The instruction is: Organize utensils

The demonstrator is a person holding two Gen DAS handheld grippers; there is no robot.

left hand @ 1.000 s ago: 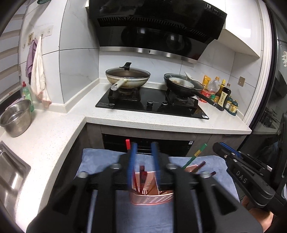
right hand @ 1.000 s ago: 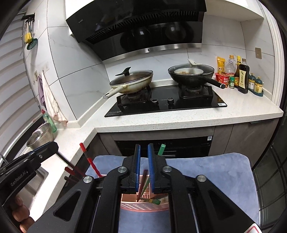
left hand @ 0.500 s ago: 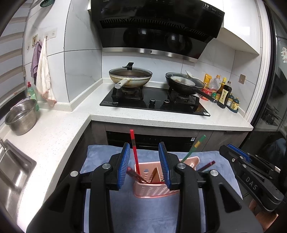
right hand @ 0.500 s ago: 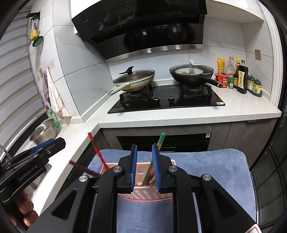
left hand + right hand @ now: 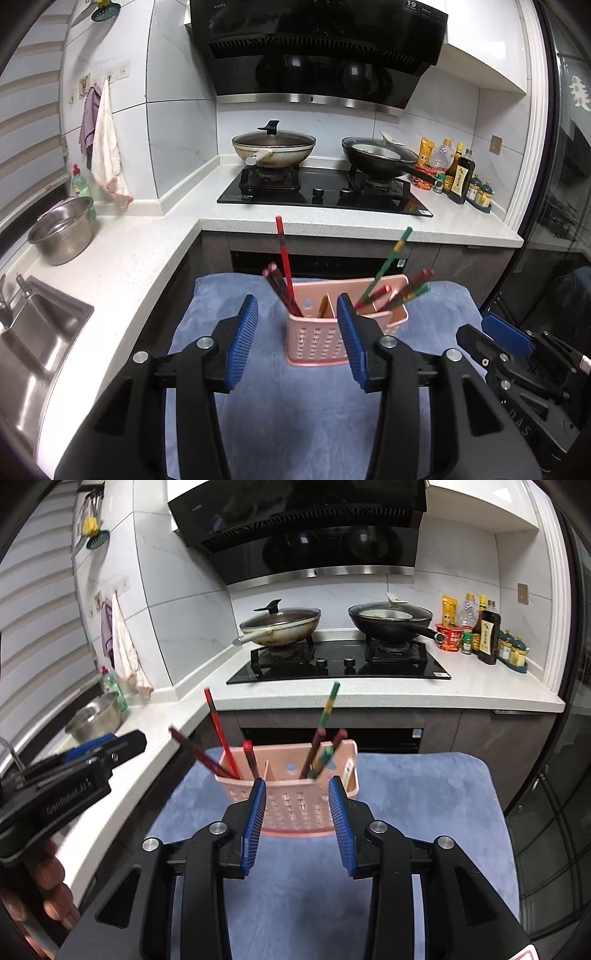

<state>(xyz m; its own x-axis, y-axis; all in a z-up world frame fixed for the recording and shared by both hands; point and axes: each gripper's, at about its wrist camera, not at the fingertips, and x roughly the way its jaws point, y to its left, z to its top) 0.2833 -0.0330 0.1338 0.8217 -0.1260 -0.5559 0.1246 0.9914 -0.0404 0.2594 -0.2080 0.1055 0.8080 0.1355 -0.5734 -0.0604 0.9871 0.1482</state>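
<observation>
A pink perforated utensil holder (image 5: 320, 340) stands on a blue cloth (image 5: 295, 413); it also shows in the right wrist view (image 5: 295, 805). Red chopsticks (image 5: 283, 254) lean in its left compartment and a green chopstick (image 5: 388, 262) with dark red ones leans in its right compartment. In the right wrist view the red chopsticks (image 5: 219, 731) and green chopstick (image 5: 327, 709) stand the same way. My left gripper (image 5: 297, 339) is open and empty, just in front of the holder. My right gripper (image 5: 297, 821) is open and empty, also in front of it.
White L-shaped counter (image 5: 122, 258) with a steel bowl (image 5: 61, 230) and a sink (image 5: 33, 332) at left. Behind is a black hob (image 5: 325, 192) with two woks, bottles (image 5: 460, 173) at right. The other gripper shows at the right edge (image 5: 517, 365) and left edge (image 5: 66, 775).
Both grippers have opened wide and drawn back from the holder, letting go of the chopsticks, which now stand in the holder.
</observation>
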